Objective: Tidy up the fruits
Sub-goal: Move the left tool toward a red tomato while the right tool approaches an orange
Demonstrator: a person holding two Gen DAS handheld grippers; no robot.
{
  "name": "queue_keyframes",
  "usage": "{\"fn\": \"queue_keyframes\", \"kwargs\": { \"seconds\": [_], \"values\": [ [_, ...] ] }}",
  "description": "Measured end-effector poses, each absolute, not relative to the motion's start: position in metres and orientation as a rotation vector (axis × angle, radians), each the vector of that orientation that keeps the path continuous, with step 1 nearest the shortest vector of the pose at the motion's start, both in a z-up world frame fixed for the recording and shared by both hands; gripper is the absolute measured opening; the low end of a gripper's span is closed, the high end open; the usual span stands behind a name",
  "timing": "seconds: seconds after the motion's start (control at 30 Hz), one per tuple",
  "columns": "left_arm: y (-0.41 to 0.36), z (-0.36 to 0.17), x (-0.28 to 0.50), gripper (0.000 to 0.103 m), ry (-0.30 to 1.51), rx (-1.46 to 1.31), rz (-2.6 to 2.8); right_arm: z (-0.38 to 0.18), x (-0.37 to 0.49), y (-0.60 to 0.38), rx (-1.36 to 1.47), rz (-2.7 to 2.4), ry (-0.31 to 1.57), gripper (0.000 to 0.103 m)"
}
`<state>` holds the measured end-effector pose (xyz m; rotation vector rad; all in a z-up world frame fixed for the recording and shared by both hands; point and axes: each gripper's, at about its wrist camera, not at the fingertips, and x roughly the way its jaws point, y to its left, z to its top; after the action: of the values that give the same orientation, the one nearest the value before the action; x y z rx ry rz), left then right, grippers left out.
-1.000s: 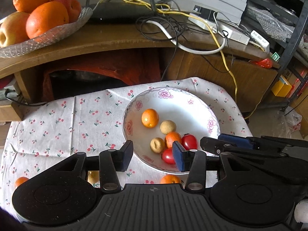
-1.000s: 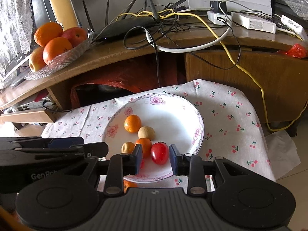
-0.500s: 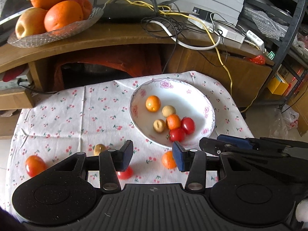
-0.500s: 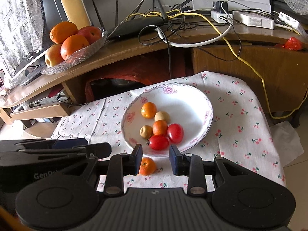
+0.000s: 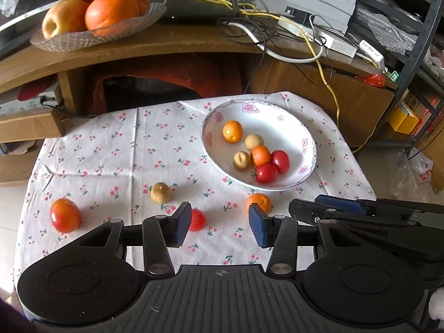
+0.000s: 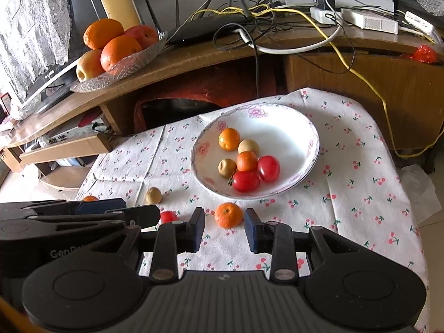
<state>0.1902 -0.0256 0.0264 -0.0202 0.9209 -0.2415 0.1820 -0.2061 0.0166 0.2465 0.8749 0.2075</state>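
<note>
Right wrist view is showing our right gripper (image 6: 224, 229) gaping over the small orange (image 6: 228, 215) — we are centring and squeezing gently toward the bowl (image 6: 310, 152) — left gripper (image 5: 219, 227) open too.

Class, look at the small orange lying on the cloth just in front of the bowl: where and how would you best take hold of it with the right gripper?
Grip the small orange across its widest middle, coming from the near side with the open right gripper, one finger each side. It is round, lies free on the cloth, apart from the bowl.
</note>
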Motion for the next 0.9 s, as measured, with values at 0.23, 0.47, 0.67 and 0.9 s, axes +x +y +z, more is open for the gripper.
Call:
{"fn": "queue_keyframes", "kwargs": {
  "seconds": [0.23,0.47,0.67,0.9],
  "values": [
    [-0.023,0.014,0.197,0.054,0.956,-0.016,-0.229,0.011,0.184,-0.203,0.243,0.205,0.901,0.037],
    [-0.031,-0.009,0.214,0.052,1.003,0.02,-0.218,0.002,0.19,-0.204,0.24,0.202,0.935,0.037],
    [-0.034,-0.025,0.227,0.047,1.037,0.02,-0.213,0.0,0.192,-0.206,0.239,0.21,0.944,0.037],
    [-0.033,-0.028,0.234,0.04,1.033,0.048,-0.179,-0.005,0.196,-0.212,0.241,0.198,0.96,0.036]
  ]
}}
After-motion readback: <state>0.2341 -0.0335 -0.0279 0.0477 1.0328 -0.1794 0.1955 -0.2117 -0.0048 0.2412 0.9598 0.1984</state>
